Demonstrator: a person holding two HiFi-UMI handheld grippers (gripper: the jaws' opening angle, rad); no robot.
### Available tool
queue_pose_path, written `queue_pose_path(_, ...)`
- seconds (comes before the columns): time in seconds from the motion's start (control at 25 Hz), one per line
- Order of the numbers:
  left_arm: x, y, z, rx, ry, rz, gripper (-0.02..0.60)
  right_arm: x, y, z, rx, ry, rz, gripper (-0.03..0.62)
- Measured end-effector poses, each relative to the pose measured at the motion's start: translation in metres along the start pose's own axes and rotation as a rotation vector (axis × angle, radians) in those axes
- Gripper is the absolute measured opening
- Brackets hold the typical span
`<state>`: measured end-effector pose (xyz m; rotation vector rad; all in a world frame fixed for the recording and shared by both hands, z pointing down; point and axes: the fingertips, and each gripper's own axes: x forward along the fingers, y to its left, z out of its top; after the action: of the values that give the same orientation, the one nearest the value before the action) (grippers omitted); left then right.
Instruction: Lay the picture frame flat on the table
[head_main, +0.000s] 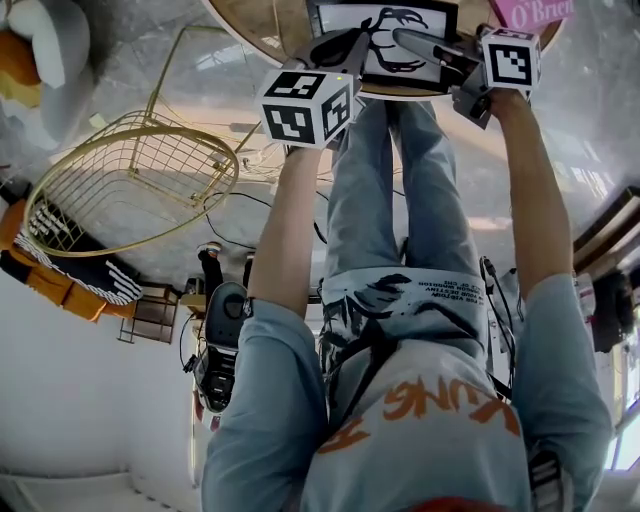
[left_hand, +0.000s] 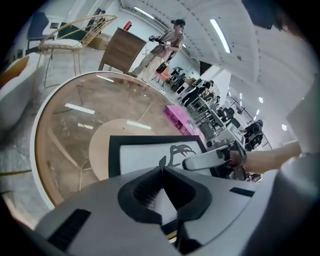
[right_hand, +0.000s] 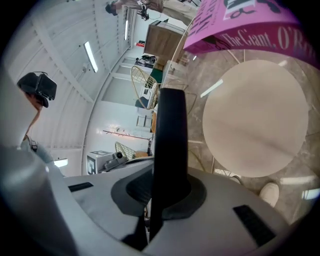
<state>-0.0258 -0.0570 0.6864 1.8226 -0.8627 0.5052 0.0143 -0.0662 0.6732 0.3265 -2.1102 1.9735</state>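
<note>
Frame (head_main: 383, 62) is at the near side of the round desk (left_hand: 70, 135). It has a black border and a white sheet with a black bird drawing, face turned up. Can't tell if its back is fully down on the glass.

Right gripper (right_hand: 167, 177): jaws clamped on the frame's right border, which shows edge-on as a black bar between the pads.

Left gripper (left_hand: 162, 169): jaws closed tip to tip, nothing between them. Tips sit in front of the sheet near the bird; contact with the frame is unclear.

Desk: glass top, pale rim, round wood disc (right_hand: 255, 120) at centre. The frame overlaps the disc's near part. Pink book (right_hand: 235, 20) lies near the frame's far right corner.

Room: grey marble-look floor (head_main: 110, 70), gold wire chair (head_main: 130, 180) left of the desk. Wood cabinet (left_hand: 122, 50) stands behind, with a second person (left_hand: 167, 42) by it. Office chairs (left_hand: 200, 95) in rows further back, strip lights (left_hand: 220, 35) on a white ceiling.
</note>
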Motion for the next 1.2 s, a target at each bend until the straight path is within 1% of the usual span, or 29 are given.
queue_pose_path(0.12,0.001,0.002,-0.006,0.047,0.015,0.042,0.021,-0.001,-0.004,-0.003,0.011,-0.021,-0.021,0.014)
queue_pose_path(0.24,0.003,0.002,-0.006,0.069,0.018,0.064,0.021,-0.002,-0.010,-0.002,0.008,-0.032,-0.046,0.033)
queue_pose_path(0.32,0.005,0.002,-0.007,0.060,0.026,0.077,0.020,-0.003,-0.016,-0.001,0.016,-0.041,-0.075,0.066)
queue_pose_path(0.4,0.005,0.003,-0.008,0.039,0.028,0.085,0.020,-0.007,-0.019,0.000,0.020,-0.060,-0.092,0.063)
queue_pose_path(0.52,0.006,0.003,-0.010,0.046,0.030,0.087,0.020,-0.011,-0.023,0.002,0.019,-0.078,-0.132,0.077)
queue_pose_path(0.72,0.009,0.005,-0.012,0.055,0.035,0.089,0.020,-0.016,-0.034,-0.002,0.000,-0.068,-0.251,0.116)
queue_pose_path(0.88,0.011,0.008,-0.014,0.053,0.037,0.090,0.020,-0.021,-0.045,-0.005,-0.007,-0.090,-0.339,0.143)
queue_pose_path(1.0,0.012,0.009,-0.014,0.051,0.029,0.099,0.020,-0.028,-0.048,-0.004,-0.033,-0.111,-0.409,0.168)
queue_pose_path(1.12,0.011,0.009,-0.015,0.029,0.024,0.110,0.020,-0.043,-0.051,0.000,-0.057,-0.152,-0.512,0.190)
queue_pose_path(1.2,0.011,0.009,-0.014,0.015,0.025,0.120,0.020,-0.056,-0.053,0.002,-0.080,-0.168,-0.593,0.187)
